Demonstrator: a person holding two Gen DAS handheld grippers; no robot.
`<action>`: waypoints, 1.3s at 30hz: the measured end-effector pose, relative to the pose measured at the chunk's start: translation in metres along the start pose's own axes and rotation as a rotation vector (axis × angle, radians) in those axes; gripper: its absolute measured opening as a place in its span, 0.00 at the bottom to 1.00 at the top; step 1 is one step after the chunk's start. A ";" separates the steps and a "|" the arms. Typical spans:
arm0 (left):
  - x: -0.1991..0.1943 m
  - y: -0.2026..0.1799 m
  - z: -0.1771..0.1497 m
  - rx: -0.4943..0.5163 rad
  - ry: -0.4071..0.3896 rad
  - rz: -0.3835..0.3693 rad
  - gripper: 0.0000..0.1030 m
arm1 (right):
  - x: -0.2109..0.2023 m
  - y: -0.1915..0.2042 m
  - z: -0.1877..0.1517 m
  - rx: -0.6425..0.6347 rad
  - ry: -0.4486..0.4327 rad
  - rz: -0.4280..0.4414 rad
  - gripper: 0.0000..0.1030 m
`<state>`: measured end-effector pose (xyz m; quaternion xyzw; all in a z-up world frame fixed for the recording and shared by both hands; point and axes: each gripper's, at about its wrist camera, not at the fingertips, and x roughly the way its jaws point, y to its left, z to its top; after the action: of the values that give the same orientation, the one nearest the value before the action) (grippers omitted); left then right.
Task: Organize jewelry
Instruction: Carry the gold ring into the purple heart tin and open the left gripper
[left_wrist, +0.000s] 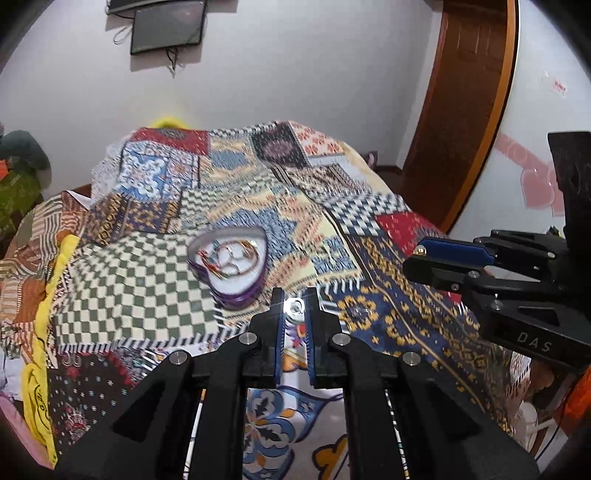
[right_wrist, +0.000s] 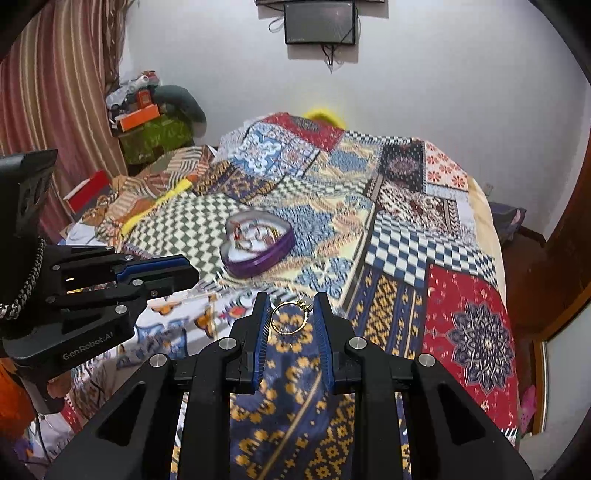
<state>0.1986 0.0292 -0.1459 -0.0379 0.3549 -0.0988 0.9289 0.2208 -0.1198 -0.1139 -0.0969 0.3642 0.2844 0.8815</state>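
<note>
Thin gold ring (right_wrist: 291, 317), small pale setting, upright

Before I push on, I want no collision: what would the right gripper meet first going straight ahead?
Likely the patchwork bedspread, just short of the purple heart-shaped tin; depth is unclear. The right gripper holds a gold ring.
</note>
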 end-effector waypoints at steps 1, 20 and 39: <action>-0.002 0.002 0.002 -0.004 -0.008 0.003 0.08 | -0.001 0.002 0.003 0.000 -0.008 0.002 0.21; -0.011 0.056 0.028 -0.063 -0.099 0.064 0.08 | 0.014 0.024 0.045 0.001 -0.068 0.038 0.21; 0.060 0.086 0.039 -0.094 0.001 0.040 0.08 | 0.086 0.018 0.080 0.029 0.062 0.081 0.21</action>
<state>0.2814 0.1003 -0.1682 -0.0745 0.3603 -0.0633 0.9277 0.3067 -0.0378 -0.1157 -0.0780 0.3990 0.3112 0.8590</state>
